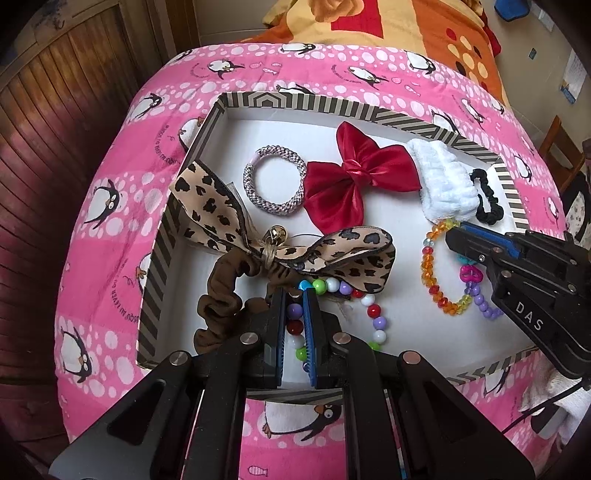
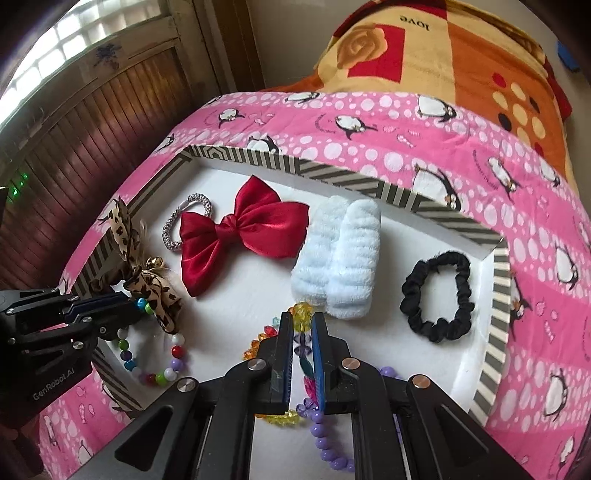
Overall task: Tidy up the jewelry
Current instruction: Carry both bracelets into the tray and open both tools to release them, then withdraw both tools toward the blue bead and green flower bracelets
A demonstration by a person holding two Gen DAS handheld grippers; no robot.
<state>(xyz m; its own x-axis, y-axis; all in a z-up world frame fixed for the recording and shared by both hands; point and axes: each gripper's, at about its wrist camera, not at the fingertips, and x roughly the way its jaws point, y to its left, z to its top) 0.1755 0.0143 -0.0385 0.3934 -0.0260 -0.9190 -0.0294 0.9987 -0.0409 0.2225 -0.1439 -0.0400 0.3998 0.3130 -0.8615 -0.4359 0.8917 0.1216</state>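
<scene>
Bed under pink penguin cover (image 1: 110, 206); striped-rim box (image 1: 159, 258) and orange floral blanket (image 1: 424, 29) lie on it.

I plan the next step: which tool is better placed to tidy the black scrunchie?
Probably right. The right tool sits beside the black scrunchie, though shut on the crystal bracelet. The left tool is across the box.

A bed in a pink penguin sheet (image 1: 122, 192); an orange flowered blanket (image 2: 461, 62) at the top, a wooden slatted door (image 2: 92, 122) at left, daylight through its window (image 2: 55, 55).
</scene>
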